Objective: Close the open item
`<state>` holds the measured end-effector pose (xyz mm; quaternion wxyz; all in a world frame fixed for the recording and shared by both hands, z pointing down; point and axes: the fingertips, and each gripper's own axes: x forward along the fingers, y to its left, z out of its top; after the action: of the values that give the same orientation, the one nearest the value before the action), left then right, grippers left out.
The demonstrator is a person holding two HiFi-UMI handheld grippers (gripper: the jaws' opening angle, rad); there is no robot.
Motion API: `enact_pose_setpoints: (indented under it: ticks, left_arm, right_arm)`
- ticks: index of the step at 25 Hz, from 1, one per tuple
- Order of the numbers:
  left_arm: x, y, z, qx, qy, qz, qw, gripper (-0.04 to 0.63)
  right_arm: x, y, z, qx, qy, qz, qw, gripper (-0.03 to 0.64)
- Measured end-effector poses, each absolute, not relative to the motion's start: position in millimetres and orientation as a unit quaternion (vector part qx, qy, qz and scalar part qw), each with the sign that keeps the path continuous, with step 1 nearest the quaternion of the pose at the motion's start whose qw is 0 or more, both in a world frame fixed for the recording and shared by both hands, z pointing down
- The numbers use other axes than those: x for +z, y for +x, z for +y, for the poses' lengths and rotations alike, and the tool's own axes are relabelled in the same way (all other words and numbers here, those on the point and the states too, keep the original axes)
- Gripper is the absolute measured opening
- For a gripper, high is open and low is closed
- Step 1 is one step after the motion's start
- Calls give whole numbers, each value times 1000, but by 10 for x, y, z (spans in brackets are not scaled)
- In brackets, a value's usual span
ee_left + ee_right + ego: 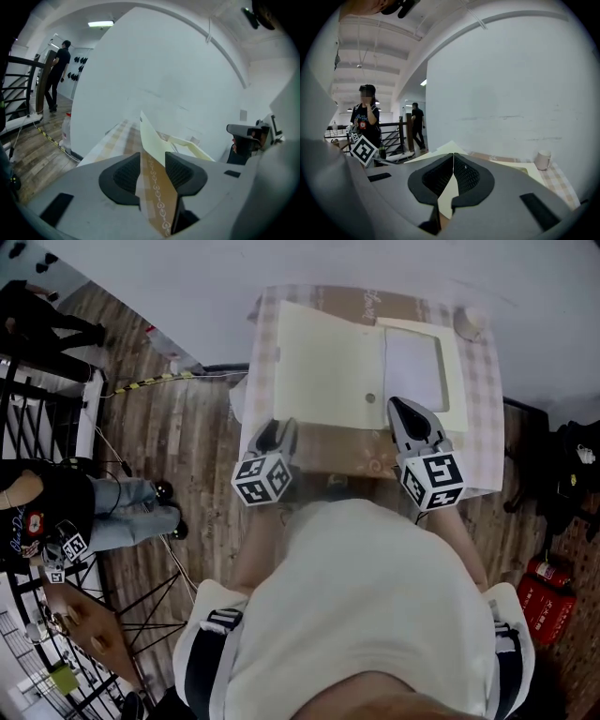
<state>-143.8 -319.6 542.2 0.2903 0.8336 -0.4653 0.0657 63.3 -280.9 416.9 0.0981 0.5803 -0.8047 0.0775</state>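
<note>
Flat cream cardboard box (328, 362) lying open on checkered tablecloth (485, 427). Left gripper (153, 169) pinching stiff brown heart-print flap (158, 199); right gripper (453, 174) clamped tight on thin cream edge (449, 193).

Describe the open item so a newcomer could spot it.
On the checked tablecloth by the white wall lies a broad cream folder, spread open. Unlike the small pale cup at the far right corner, it is flat, brown-patterned outside, and pinched by the left gripper and right gripper.

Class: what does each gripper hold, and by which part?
Both are shut on the near flap of the open box: left gripper at its left end, right gripper at its right end.
</note>
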Motion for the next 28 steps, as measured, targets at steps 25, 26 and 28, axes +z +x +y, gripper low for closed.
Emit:
enact_pose_setpoints:
  ticks: [25,26,28]
  left_arm:
    - [5086,-1258,-3255,48,859,-428,278,28]
    - [5067,-1248,-3248,46,856,-435,275,25]
    - [5029,-1220,-3226,40,850,-452,270,21]
  right_arm:
    - [4426,216,-3475,91,516,-846,103,0]
    - [4419,207,-3473,89,508,-850,103,0]
    - [4415,204,-3457,84,489,-862,105,0]
